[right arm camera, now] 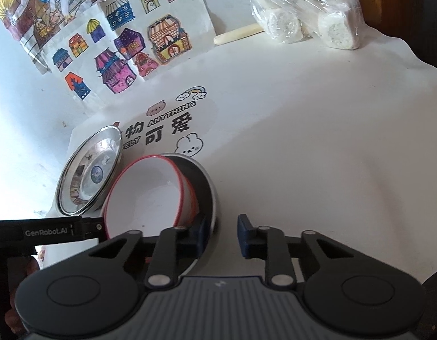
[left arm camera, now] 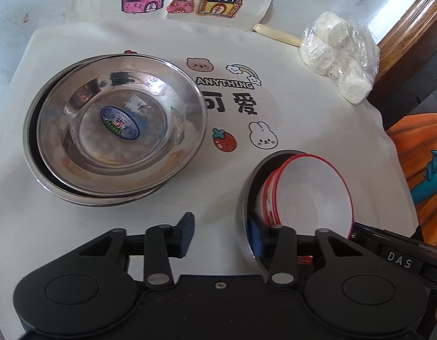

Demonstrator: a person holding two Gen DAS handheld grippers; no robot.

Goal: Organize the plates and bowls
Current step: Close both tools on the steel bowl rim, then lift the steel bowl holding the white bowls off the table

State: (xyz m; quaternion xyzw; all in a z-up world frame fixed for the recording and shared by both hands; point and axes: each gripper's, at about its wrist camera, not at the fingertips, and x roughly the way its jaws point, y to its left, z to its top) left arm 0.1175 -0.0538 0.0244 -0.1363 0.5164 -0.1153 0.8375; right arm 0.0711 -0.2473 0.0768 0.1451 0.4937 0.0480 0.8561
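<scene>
Two stacked steel plates (left arm camera: 116,130) sit on the white cloth at the left; they also show in the right wrist view (right arm camera: 89,174). White bowls with red rims (left arm camera: 309,192) lie tilted inside a steel bowl (left arm camera: 246,198); both show in the right wrist view, the white bowls (right arm camera: 144,195) and the steel bowl (right arm camera: 211,192). My left gripper (left arm camera: 221,235) is open, its right finger inside the steel bowl's rim. My right gripper (right arm camera: 221,235) is open, its left finger inside the steel bowl, beside the white bowls.
A plastic bag of white rolls (left arm camera: 340,59) and a cream stick (left arm camera: 278,35) lie at the back right. Coloured house drawings (right arm camera: 119,48) lie at the back. A wooden frame (left arm camera: 414,25) stands at the right edge of the table.
</scene>
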